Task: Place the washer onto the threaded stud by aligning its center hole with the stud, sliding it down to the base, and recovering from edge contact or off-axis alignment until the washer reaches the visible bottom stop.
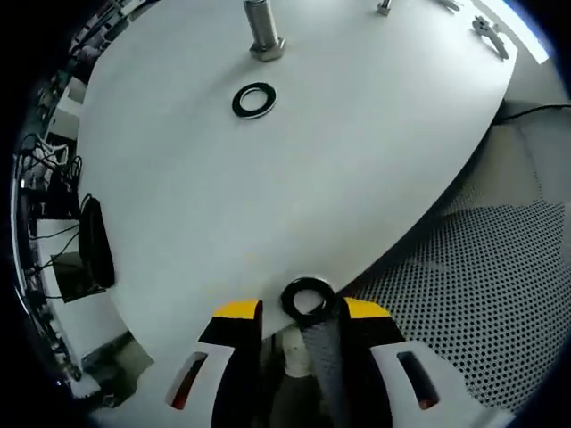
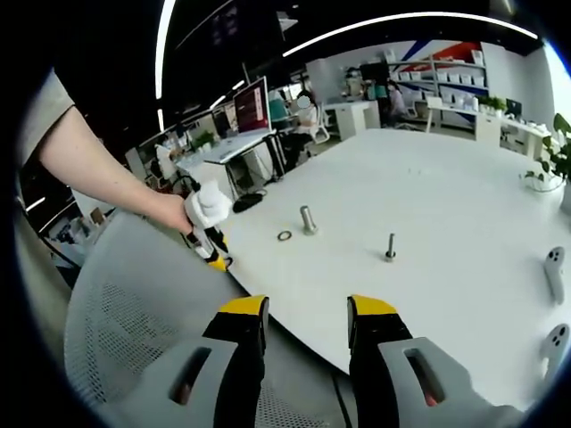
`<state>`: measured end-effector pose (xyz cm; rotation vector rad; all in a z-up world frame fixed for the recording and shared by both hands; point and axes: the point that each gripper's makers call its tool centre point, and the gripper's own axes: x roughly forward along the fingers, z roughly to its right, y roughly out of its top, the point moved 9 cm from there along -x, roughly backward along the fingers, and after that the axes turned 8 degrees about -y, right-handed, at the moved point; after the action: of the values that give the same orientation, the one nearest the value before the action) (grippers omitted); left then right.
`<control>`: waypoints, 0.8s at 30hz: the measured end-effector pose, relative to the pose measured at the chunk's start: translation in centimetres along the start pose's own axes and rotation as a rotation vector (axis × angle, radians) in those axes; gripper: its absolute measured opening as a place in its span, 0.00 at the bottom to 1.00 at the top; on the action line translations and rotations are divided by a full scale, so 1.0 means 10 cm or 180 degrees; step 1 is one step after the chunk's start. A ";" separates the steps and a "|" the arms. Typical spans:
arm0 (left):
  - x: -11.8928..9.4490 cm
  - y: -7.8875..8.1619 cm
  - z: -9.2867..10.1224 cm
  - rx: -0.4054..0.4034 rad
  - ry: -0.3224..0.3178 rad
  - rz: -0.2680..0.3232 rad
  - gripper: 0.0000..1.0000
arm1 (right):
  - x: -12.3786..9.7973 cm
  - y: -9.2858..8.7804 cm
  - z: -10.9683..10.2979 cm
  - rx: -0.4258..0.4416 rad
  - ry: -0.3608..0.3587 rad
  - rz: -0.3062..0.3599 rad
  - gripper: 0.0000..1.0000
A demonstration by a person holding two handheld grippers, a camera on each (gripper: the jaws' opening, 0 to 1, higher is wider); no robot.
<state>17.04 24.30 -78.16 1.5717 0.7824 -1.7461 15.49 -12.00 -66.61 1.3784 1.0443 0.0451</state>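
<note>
Right now a black washer sits pinched between the left gripper's jaws at the white table's edge, well short of the threaded stud. Another washer lies beside that stud. Over the mesh chair, the right gripper hangs open and empty.

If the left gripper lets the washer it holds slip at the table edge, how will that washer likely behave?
The washer looks like a thin, stiff ring, so it should not bend. Held at its rim by the left gripper, it could pivot or slip out. Round and dropped on edge, it would probably roll on the smooth white table, or fall off, since it sits at the table's edge.
</note>
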 end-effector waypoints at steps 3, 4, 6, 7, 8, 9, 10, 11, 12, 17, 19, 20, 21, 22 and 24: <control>-0.01 0.01 -0.01 0.0057 0.0052 -0.0016 0.31 | 0.00 0.00 0.00 0.0004 0.0001 0.0002 0.37; -0.01 0.02 0.00 0.0063 0.0058 -0.0018 0.31 | 0.00 0.00 0.00 0.0001 0.0003 0.0003 0.37; 0.00 0.01 -0.01 0.0167 0.0097 -0.0054 0.30 | 0.00 0.00 0.00 -0.0007 0.0007 -0.0002 0.37; 0.00 0.01 -0.01 0.0235 0.0118 -0.0074 0.30 | 0.00 0.00 0.00 -0.0006 0.0009 -0.0003 0.37; 0.00 0.00 -0.01 0.0278 0.0132 -0.0081 0.29 | 0.00 0.00 0.00 -0.0001 0.0010 -0.0001 0.37; 0.00 0.01 0.00 0.0282 0.0140 -0.0078 0.29 | 0.00 0.00 0.00 0.0000 0.0008 0.0002 0.37; -0.01 0.01 0.00 0.0285 0.0148 -0.0079 0.28 | 0.00 0.00 0.00 0.0002 0.0006 0.0008 0.37; 0.00 0.01 -0.01 0.0288 0.0155 -0.0070 0.27 | 0.00 0.00 0.00 0.0005 0.0006 0.0009 0.37; 0.00 0.01 -0.02 0.0293 0.0165 -0.0065 0.27 | 0.00 0.00 0.00 0.0010 0.0004 0.0007 0.37; 0.01 0.01 -0.03 0.0368 0.0172 -0.0105 0.25 | 0.00 0.00 0.00 0.0016 0.0003 0.0009 0.37; 0.01 0.01 -0.04 0.0362 0.0156 -0.0092 0.25 | 0.00 0.00 0.01 0.0016 0.0003 0.0006 0.37; 0.01 0.01 -0.04 0.0364 0.0153 -0.0090 0.25 | 0.00 0.00 0.01 0.0016 0.0003 0.0010 0.37; 0.01 0.00 -0.04 0.0366 0.0149 -0.0084 0.25 | 0.00 0.00 0.01 0.0020 0.0003 0.0011 0.37; 0.00 0.00 -0.05 0.0359 0.0139 -0.0074 0.25 | 0.00 0.00 0.01 0.0022 0.0000 0.0007 0.37; 0.00 0.00 -0.06 0.0312 0.0105 -0.0060 0.25 | 0.00 0.00 0.01 0.0024 0.0000 0.0009 0.37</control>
<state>17.39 24.79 -78.23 1.6665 0.7395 -1.8005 15.56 -12.05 -66.62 1.3868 1.0435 0.0433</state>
